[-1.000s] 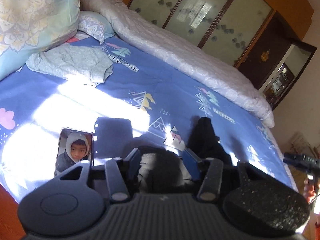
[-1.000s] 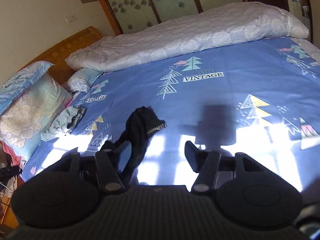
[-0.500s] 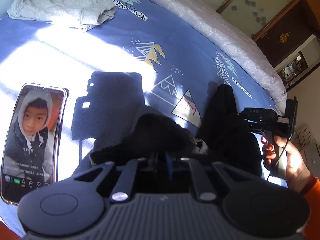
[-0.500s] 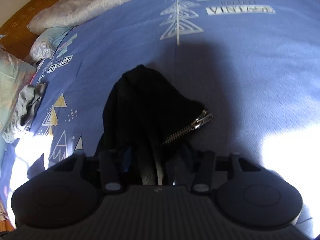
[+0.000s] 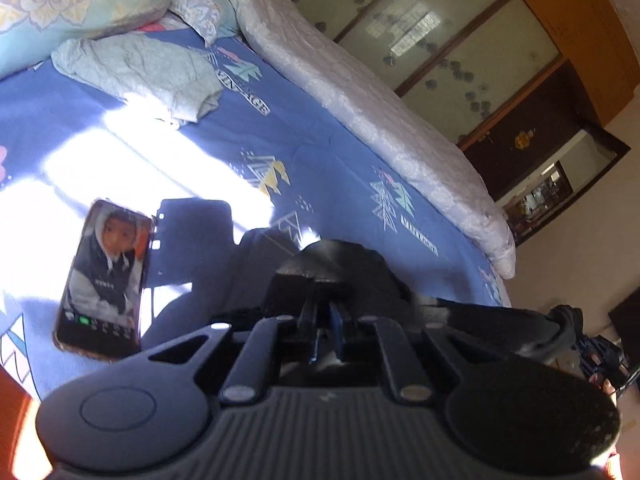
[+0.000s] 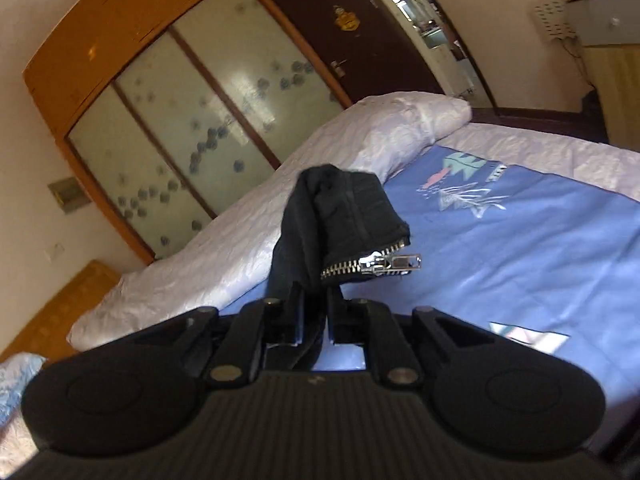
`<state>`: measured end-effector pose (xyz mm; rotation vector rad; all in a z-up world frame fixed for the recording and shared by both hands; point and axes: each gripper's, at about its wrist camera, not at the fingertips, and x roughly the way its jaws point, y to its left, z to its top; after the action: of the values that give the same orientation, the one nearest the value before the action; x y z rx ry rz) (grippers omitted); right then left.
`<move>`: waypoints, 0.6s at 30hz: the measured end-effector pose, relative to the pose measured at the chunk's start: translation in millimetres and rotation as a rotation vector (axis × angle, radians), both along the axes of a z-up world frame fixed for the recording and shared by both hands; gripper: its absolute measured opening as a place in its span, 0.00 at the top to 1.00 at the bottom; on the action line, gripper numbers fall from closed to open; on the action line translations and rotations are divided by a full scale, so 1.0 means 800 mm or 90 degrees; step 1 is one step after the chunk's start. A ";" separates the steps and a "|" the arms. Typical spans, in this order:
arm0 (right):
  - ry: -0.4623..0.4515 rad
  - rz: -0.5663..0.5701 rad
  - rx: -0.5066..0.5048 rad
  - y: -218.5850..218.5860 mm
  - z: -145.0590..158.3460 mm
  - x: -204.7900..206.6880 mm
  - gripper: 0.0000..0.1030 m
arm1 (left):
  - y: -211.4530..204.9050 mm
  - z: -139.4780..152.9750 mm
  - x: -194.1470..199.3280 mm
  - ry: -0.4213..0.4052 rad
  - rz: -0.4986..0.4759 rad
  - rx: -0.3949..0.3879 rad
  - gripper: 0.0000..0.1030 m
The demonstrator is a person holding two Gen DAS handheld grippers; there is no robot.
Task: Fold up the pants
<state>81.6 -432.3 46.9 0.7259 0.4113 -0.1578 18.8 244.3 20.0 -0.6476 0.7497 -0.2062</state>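
The black pants [image 5: 340, 264] bunch up just ahead of my left gripper [image 5: 326, 332], which is shut on the cloth above the blue bed sheet [image 5: 328, 136]. A dark band of the fabric [image 5: 500, 320] stretches rightward toward the other hand's gripper at the frame edge. In the right wrist view my right gripper [image 6: 316, 304] holds another part of the pants [image 6: 340, 212] lifted off the bed, a silver zipper [image 6: 376, 262] dangling from the fold. Its jaws are opening slightly, with the cloth still pinched between them.
A phone [image 5: 106, 280] with a lit screen lies on the sheet left of my left gripper. A crumpled grey garment [image 5: 140, 72] and pillows [image 5: 80, 4] sit at the bed's head. A rolled pale quilt [image 5: 360, 92] runs along the far side, before a wardrobe [image 6: 208, 112].
Both grippers went from open to shut on the black pants. Both have since lifted the cloth off the sheet, and the right view now tilts up toward the wardrobe.
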 end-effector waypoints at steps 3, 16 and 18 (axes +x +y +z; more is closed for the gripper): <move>0.122 -0.053 -0.007 -0.021 -0.054 -0.072 0.60 | -0.035 -0.016 -0.003 0.042 -0.020 0.058 0.93; 0.193 -0.074 -0.100 -0.001 -0.090 -0.147 0.54 | -0.048 -0.002 -0.038 0.037 -0.040 0.072 0.93; 0.200 -0.026 -0.129 0.019 -0.091 -0.108 0.49 | -0.050 -0.001 -0.043 0.036 -0.038 0.075 0.93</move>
<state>-5.0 -417.3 -25.7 0.5102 0.6697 -0.3489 -15.4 203.9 18.9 -0.5221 0.8301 -0.1977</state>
